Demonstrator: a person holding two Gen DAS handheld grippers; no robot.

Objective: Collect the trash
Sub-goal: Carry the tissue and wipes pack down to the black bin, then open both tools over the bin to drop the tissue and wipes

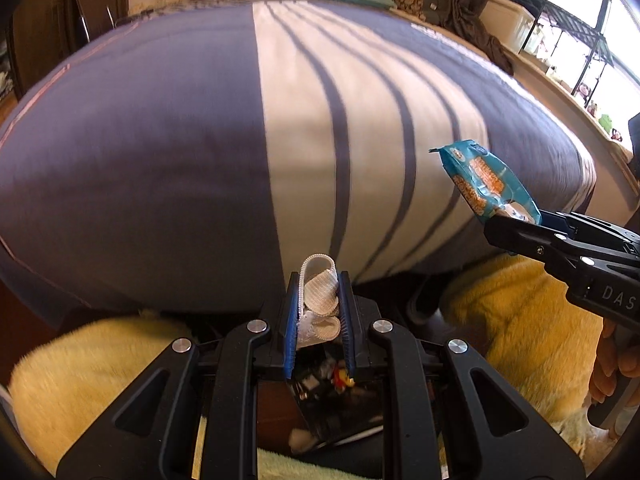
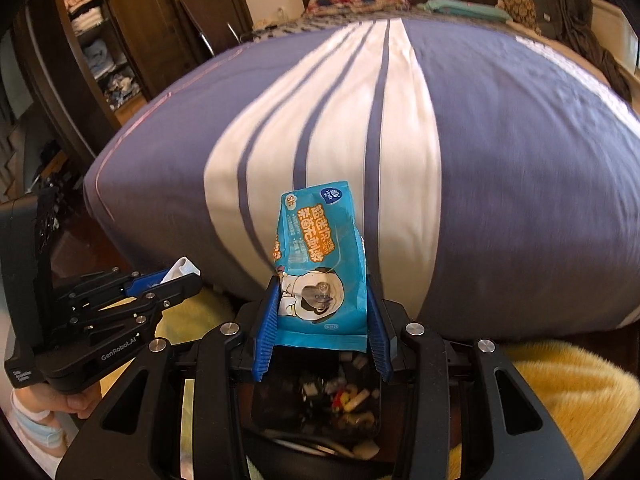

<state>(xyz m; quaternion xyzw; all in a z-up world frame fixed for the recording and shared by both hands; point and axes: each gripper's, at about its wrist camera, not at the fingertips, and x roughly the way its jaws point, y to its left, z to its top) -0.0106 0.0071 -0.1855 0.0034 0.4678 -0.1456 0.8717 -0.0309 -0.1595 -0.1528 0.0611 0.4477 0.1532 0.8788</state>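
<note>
With both grippers loaded, the pick-up half looks done and only the drop is left. Landmark is the black bin (image 2: 316, 400), sitting just off the foot of the bed (image 2: 500, 160) between the yellow fluffy patches (image 1: 520, 312), already holding a jumble of scraps. The left gripper (image 1: 319, 312) is clamped on a wad of white textured tissue (image 1: 319, 288), held right above the bin's mouth. The right gripper (image 2: 322, 320) is pinching a blue wet-wipe packet (image 2: 318, 248) by its lower end, also directly over the bin, so the packet stands up towards the bed. That packet looks flat and limp, glossy, with orange lettering and a cartoon figure; likely empty. The tissue is crumpled and folded double. My read: release both and this round is finished.
</note>
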